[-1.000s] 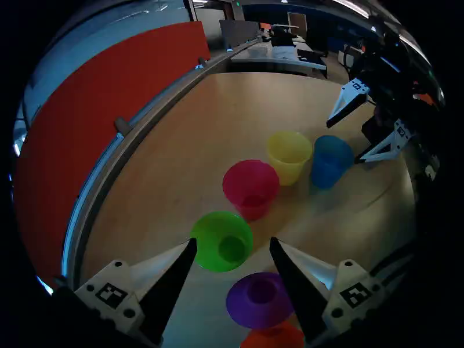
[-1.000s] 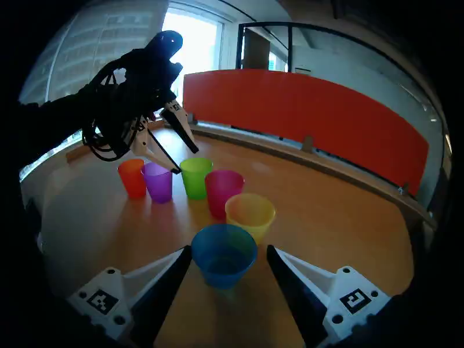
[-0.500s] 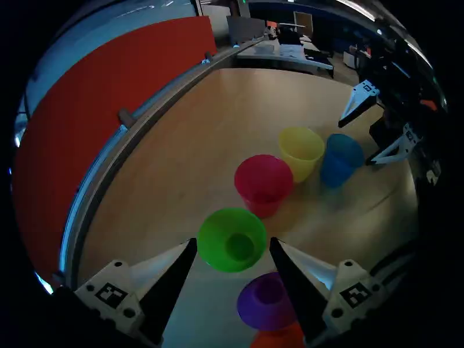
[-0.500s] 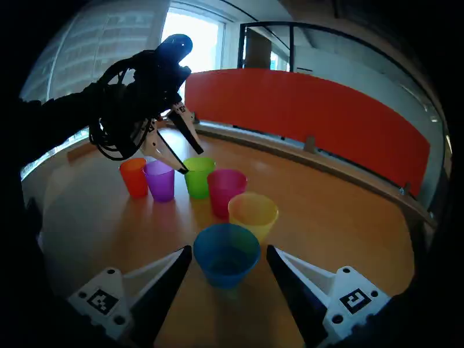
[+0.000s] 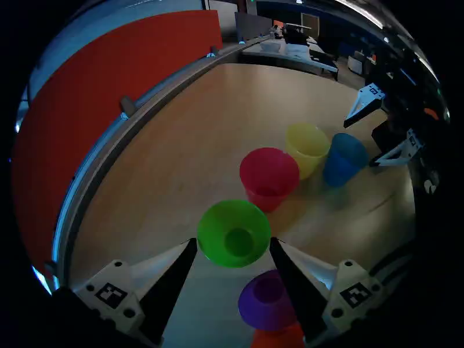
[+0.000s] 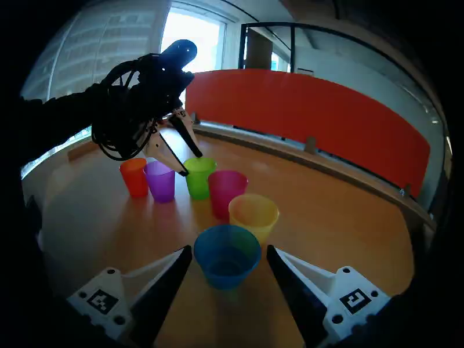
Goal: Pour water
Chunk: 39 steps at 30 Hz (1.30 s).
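A curved row of plastic cups stands on the wooden table (image 5: 191, 133). In the left gripper view the green cup (image 5: 233, 233) sits between the tips of my open left gripper (image 5: 233, 243), its rim close to both fingers. Behind it stand the pink cup (image 5: 269, 177), yellow cup (image 5: 306, 148) and blue cup (image 5: 344, 158); below it are the purple cup (image 5: 268, 298) and orange cup (image 5: 277, 339). In the right gripper view the blue cup (image 6: 227, 255) stands between the fingers of my open right gripper (image 6: 227, 250). The left gripper (image 6: 192, 164) hangs over the green cup (image 6: 199, 177).
An orange partition (image 6: 313, 116) with a grey rail runs along the table's far edge. A dark sleeve and cables (image 6: 116, 116) lead to the left gripper. Bare wood (image 6: 342, 220) lies right of the cups. Desks (image 5: 290, 49) stand beyond the table's end.
My left gripper has moved forward, so the green cup now sits between its fingertips. The right gripper has hardly moved around the blue cup.
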{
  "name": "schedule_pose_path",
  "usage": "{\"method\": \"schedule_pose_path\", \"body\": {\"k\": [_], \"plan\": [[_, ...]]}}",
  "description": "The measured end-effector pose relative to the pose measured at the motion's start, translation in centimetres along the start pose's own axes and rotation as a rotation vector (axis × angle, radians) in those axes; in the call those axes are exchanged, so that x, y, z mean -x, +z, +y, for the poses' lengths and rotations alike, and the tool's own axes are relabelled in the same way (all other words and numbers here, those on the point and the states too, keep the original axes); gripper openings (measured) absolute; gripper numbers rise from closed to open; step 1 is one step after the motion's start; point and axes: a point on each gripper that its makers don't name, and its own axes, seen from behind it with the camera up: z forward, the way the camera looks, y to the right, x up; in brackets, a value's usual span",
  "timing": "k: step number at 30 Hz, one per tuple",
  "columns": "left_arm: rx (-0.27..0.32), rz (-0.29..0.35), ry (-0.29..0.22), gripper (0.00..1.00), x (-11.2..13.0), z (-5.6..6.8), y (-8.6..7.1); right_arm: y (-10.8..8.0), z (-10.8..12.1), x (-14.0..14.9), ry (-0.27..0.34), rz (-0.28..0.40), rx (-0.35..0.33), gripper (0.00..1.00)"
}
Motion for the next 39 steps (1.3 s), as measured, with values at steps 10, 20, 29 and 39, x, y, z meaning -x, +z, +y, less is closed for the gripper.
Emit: {"method": "schedule_pose_path", "body": {"k": [10, 20, 29, 39], "plan": [[0.008, -0.006, 0.006, 0.93, -0.1, 0.3, 0.8, 0.1, 0.0, 0.0, -0.002, -0.001, 0.0, 1.0], [0.006, -0.019, 0.011, 0.93, 0.1, 0.1, 1.2, 0.1, 0.1, 0.2, 0.002, -0.003, 0.001, 1.0], [0.003, -0.044, 0.046, 0.93, 0.0, 0.3, 1.6, 0.2, 0.0, 0.1, -0.001, -0.002, 0.002, 1.0], [-0.002, -0.05, 0.043, 0.91, 0.0, 0.1, 1.9, 0.1, -0.1, 0.3, 0.001, 0.0, 0.001, 1.0]]}}
